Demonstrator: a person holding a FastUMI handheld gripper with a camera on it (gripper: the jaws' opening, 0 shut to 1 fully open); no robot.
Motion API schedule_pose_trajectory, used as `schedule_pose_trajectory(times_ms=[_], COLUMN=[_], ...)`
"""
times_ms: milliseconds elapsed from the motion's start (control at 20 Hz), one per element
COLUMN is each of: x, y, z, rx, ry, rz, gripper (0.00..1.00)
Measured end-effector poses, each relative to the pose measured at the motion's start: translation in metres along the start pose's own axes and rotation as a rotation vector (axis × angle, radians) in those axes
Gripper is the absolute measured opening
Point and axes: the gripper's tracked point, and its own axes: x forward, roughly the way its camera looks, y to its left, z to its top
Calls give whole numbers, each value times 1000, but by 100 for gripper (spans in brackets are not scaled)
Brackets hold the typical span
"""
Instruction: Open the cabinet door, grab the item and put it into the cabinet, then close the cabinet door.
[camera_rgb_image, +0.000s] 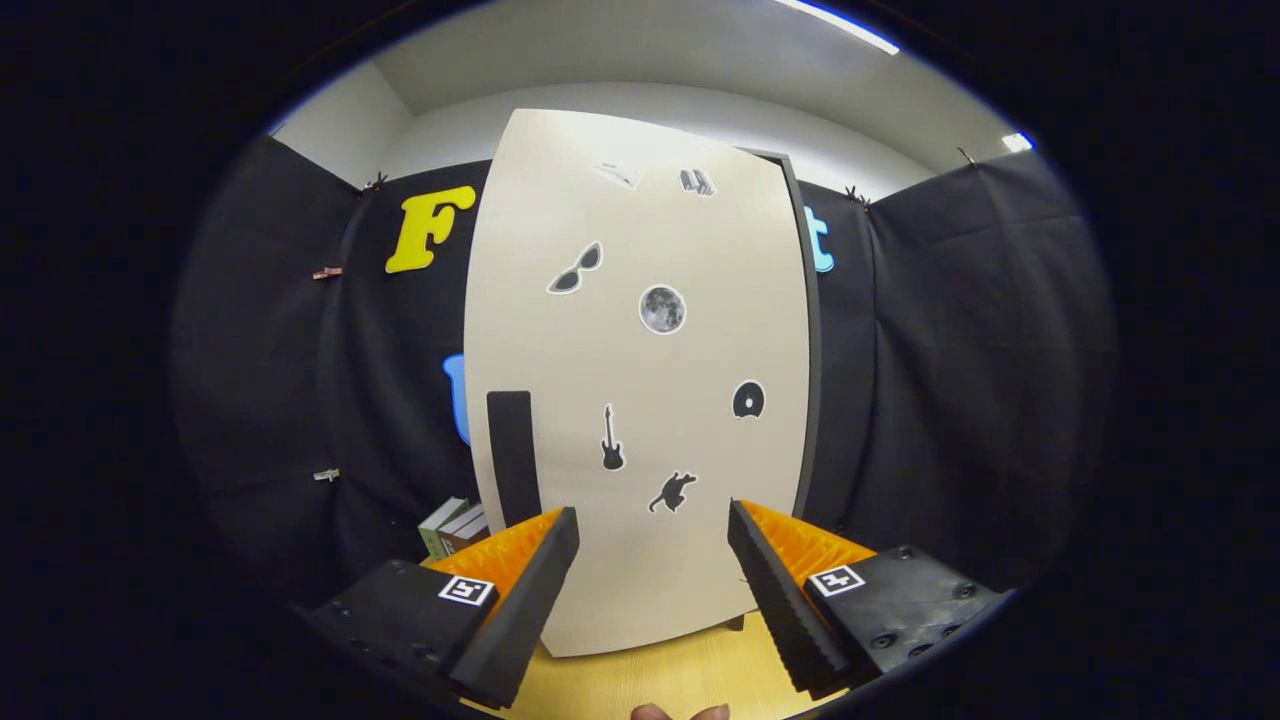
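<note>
Gripper (652, 540) fingers spread, nothing between them, facing upright cabinet door (640, 400) (black handle (513, 455) vertical, at its left edge).

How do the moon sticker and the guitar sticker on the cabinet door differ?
The moon sticker is a round grey disc; the guitar sticker is a slim black upright shape. The moon sits higher on the cabinet door, the guitar lower, nearer the open gripper. Both have white outlines.
</note>
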Motion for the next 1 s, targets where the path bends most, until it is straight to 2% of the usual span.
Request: schedule_pose_trajectory(times_ms=[1000], x=[-14], y=[2], z=[-3], rx=[6], ry=[0], rz=[2], gripper=[98])
